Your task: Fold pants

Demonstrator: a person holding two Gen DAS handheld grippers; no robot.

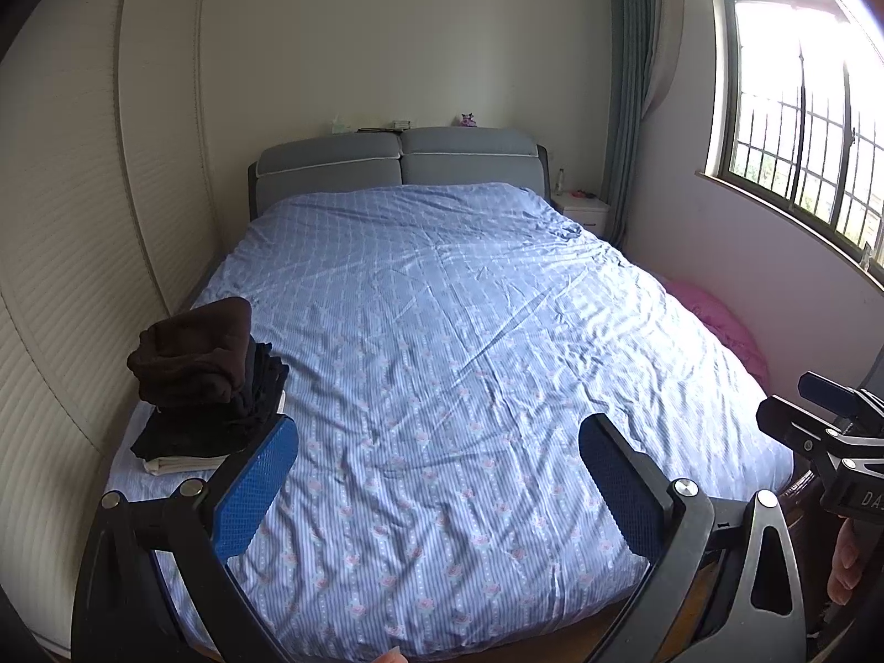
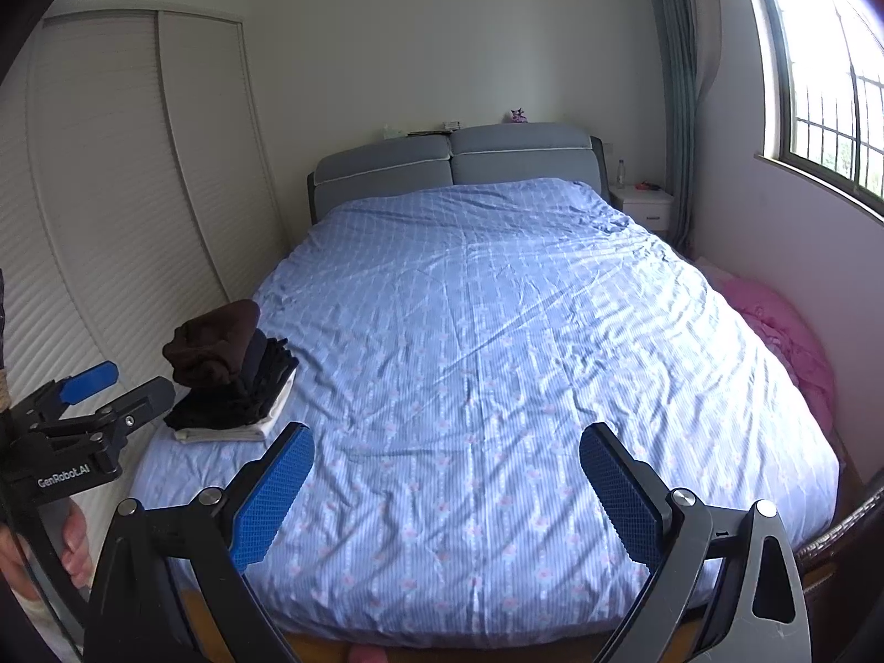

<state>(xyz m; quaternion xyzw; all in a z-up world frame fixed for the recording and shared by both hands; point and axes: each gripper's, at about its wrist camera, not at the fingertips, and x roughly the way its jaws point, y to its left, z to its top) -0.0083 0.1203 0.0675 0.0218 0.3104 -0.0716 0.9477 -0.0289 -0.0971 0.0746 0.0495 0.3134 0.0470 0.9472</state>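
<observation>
Both grippers, left (image 1: 439, 489) and right (image 2: 447, 492), spread wide and empty above bed (image 1: 442, 331). Folded pants stack (image 1: 207, 381) at left edge (no loose pair visible). Best fetched before folding.

left gripper (image 1: 439, 483) is hanging level, jaws spread wide, gripping nothing | right gripper (image 2: 447, 489) is hovering alongside it at matching height, jaws likewise spread wide and empty | left hand (image 2: 72, 538) is wrapping its handle | right hand (image 1: 845, 558) is showing fingers only
</observation>
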